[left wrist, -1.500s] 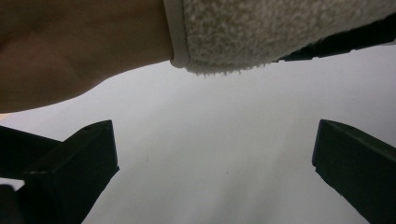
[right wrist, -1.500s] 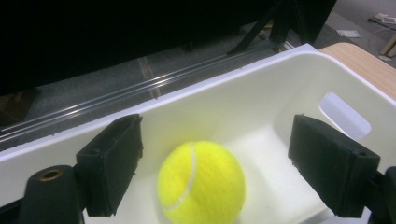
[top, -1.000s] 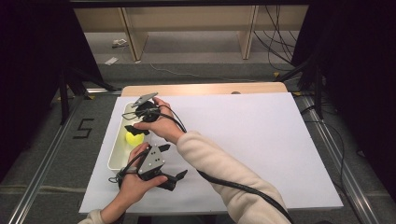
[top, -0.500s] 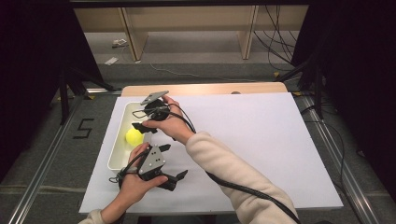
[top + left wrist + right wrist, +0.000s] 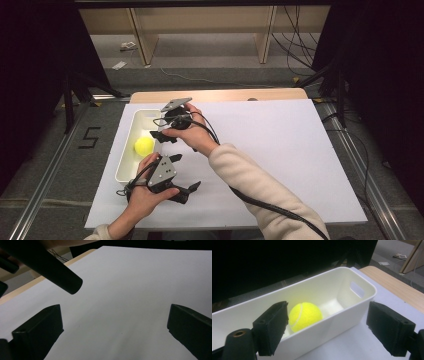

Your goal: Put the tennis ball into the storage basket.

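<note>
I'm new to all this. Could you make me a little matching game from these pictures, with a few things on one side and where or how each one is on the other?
Things:
1. tennis ball
2. white bin
3. left gripper
4. right gripper

Places or states:
A. open, over the bare white sheet near the table's front edge
B. lying loose inside the bin
C. open, beside the bin's long wall
D. standing at the left edge of the white sheet

Pairs: 1-B, 2-D, 3-A, 4-C
</note>
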A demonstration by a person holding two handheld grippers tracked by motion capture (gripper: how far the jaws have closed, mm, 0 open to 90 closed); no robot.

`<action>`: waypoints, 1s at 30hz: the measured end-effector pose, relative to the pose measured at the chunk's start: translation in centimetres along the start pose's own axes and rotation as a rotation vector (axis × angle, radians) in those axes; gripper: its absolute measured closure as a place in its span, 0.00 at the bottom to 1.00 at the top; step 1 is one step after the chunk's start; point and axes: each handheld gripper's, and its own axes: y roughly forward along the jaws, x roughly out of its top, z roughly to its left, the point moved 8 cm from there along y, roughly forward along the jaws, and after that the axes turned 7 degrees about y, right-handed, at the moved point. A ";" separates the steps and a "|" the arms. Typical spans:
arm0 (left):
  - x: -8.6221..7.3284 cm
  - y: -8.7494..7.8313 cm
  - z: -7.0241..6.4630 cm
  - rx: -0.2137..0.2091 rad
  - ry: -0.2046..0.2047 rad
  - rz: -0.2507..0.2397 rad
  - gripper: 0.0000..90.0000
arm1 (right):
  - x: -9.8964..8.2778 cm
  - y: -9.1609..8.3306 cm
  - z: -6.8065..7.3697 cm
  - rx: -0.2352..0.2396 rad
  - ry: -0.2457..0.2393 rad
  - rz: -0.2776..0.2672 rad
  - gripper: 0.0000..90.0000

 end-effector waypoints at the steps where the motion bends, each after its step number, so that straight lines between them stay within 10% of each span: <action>1: 0.0 0.0 0.0 0.000 -0.005 -0.001 0.00 | 0.0 -0.2 -0.1 0.000 -0.002 -0.004 0.20; 30: 0.1 -0.1 0.2 0.007 -0.007 -0.009 0.00 | -2.1 -3.8 -2.4 -0.026 0.048 -0.039 0.20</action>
